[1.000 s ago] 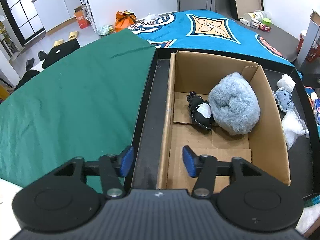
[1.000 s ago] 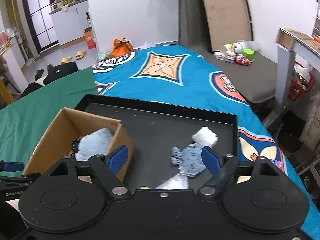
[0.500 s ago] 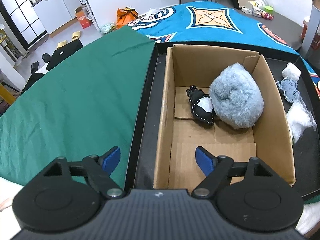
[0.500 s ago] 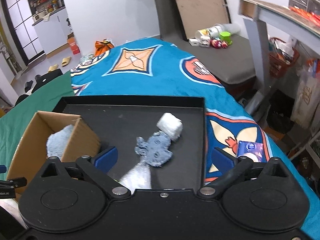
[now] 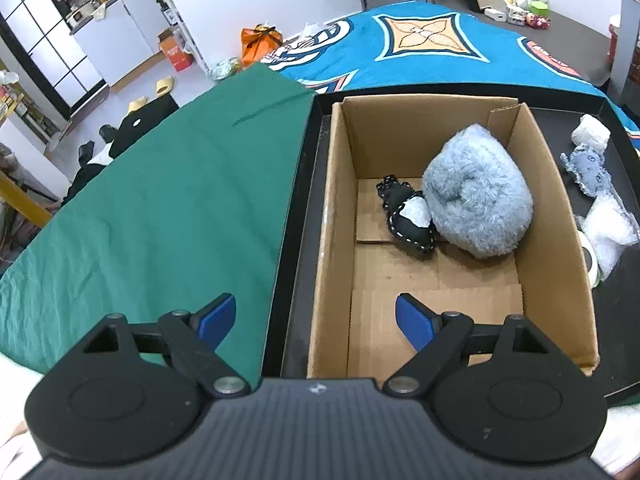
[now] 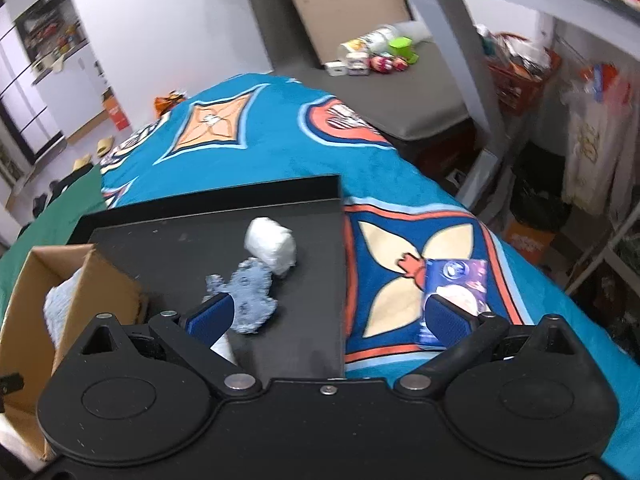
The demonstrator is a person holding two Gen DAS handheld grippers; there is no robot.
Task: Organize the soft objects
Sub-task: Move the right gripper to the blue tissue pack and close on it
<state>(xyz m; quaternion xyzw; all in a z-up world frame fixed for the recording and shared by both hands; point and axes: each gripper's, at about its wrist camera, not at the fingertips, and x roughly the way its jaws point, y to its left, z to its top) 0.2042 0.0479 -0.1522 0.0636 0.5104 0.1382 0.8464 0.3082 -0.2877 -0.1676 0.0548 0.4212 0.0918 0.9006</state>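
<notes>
Inside the cardboard box [image 5: 452, 292] there's already a fluffy blue-grey plush [image 5: 478, 196] with a small black-and-white stitched toy [image 5: 408, 216] tucked against its left side, so part of the sorting looks done. The left gripper [image 5: 316, 316] hangs over the box's near left wall, its jaws opening with nothing between them, one pad outside the wall and one over the box floor.

Right of the box, on the black tray [image 6: 312, 188], the leftovers are waiting: a flat blue crocheted piece [image 6: 250, 292] and a white wrapped bundle [image 6: 272, 250] touching its far end, plus some white stuff lower down that I can't really make out. The right gripper [image 6: 328, 316] is spread wide and empty, hovering near the crocheted piece.

My guess is it's between picks. Next move probably means lowering the right jaws around the crocheted piece, which is thin and floppy, so pinching low against the tray seems necessary.
</notes>
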